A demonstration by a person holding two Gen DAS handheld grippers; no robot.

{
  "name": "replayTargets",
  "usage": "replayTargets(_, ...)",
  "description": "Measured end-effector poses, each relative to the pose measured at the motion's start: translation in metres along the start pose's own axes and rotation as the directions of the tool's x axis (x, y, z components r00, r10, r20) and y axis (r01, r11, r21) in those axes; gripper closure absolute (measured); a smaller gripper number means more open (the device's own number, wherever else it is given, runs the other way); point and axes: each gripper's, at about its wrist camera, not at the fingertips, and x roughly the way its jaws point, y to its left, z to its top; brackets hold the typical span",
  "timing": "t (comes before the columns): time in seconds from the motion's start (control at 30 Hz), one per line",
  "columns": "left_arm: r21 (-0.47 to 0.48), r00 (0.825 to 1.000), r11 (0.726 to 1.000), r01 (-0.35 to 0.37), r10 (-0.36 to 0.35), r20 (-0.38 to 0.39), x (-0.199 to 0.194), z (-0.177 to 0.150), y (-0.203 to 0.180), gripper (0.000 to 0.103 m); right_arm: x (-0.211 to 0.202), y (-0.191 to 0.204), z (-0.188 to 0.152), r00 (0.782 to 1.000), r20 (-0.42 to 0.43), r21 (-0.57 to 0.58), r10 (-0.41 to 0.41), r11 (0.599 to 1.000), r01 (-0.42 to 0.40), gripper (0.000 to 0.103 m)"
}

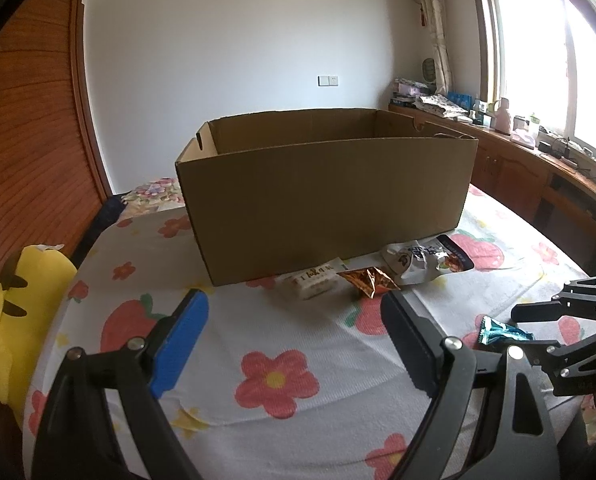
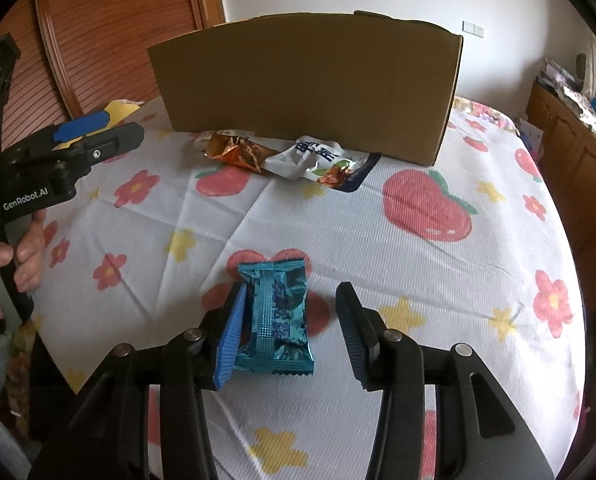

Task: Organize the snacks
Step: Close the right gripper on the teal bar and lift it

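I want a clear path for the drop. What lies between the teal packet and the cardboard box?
Right wrist view: bare flowered cloth beyond the teal packet, then an orange wrapper and white pouch before the cardboard box.

One cardboard box [image 1: 326, 196] stands on the flowered cloth [image 1: 281, 344].

Four snack packets lie on the cloth in all:
- one teal packet [image 2: 275, 316];
- one orange-brown foil packet [image 1: 368, 280];
- one white bag with a dark blue edge [image 1: 426, 260];
- one pale packet with printed characters [image 1: 312, 280], seen best from the left wrist and only partly from the right.

Three of them lie in a row along the box's near wall; the teal one lies apart.

Two grippers show: the left gripper [image 1: 293, 344] and the right gripper [image 2: 287, 332]. One hand [image 2: 1, 264] is visible.

One yellow plush toy [image 1: 13, 320] lies at the cloth's edge.
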Motion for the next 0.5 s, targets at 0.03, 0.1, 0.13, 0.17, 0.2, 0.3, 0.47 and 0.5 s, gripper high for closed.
replayTargets(0.03, 0.0, 1.0, 1.0, -0.001, 0.001, 0.0, 0.0, 0.0, 0.0, 0.014, 0.0, 0.0, 0.0, 1.0, 0.0, -0.001, -0.001, 1.0, 0.001, 0.057)
replayTargets(0.1, 0.003, 1.0, 1.0, -0.006, 0.006, 0.001, 0.0, 0.0, 0.0, 0.014, 0.001, 0.001, 0.0, 1.0, 0.0, -0.009, -0.008, 1.0, 0.008, 0.057)
replayTargets(0.13, 0.004, 1.0, 1.0, -0.008, 0.008, 0.001, 0.0, 0.0, 0.0, 0.014, 0.001, 0.002, 0.0, 1.0, 0.002, -0.016, -0.015, 1.0, 0.015, 0.057)
replayTargets(0.17, 0.005, 1.0, 1.0, -0.009, 0.009, 0.001, 0.0, 0.0, 0.0, 0.014, 0.002, 0.003, 0.0, 1.0, 0.004, -0.025, -0.024, 0.999, 0.024, 0.057)
replayTargets(0.2, 0.006, 1.0, 1.0, -0.01, 0.01, 0.002, 0.0, 0.0, 0.0, 0.014, 0.002, 0.005, -0.001, 0.999, 0.005, -0.035, -0.035, 0.999, 0.035, 0.057)
replayTargets(0.3, 0.008, 1.0, 1.0, -0.012, 0.012, 0.0, 0.0, 0.0, -0.001, 0.014, 0.002, 0.01, -0.004, 0.998, 0.013, -0.061, -0.062, 0.996, 0.063, 0.057)
replayTargets(0.47, 0.012, 1.0, 1.0, -0.014, 0.014, -0.002, 0.0, 0.0, -0.002, 0.014, 0.002, 0.01, -0.004, 0.998, 0.016, -0.058, -0.057, 0.997, 0.057, 0.061)
replayTargets(0.5, 0.011, 1.0, 1.0, -0.013, 0.013, -0.002, 0.0, 0.0, -0.003, 0.014, 0.002, 0.01, -0.004, 0.998, 0.017, -0.058, -0.055, 0.997, 0.056, 0.061)
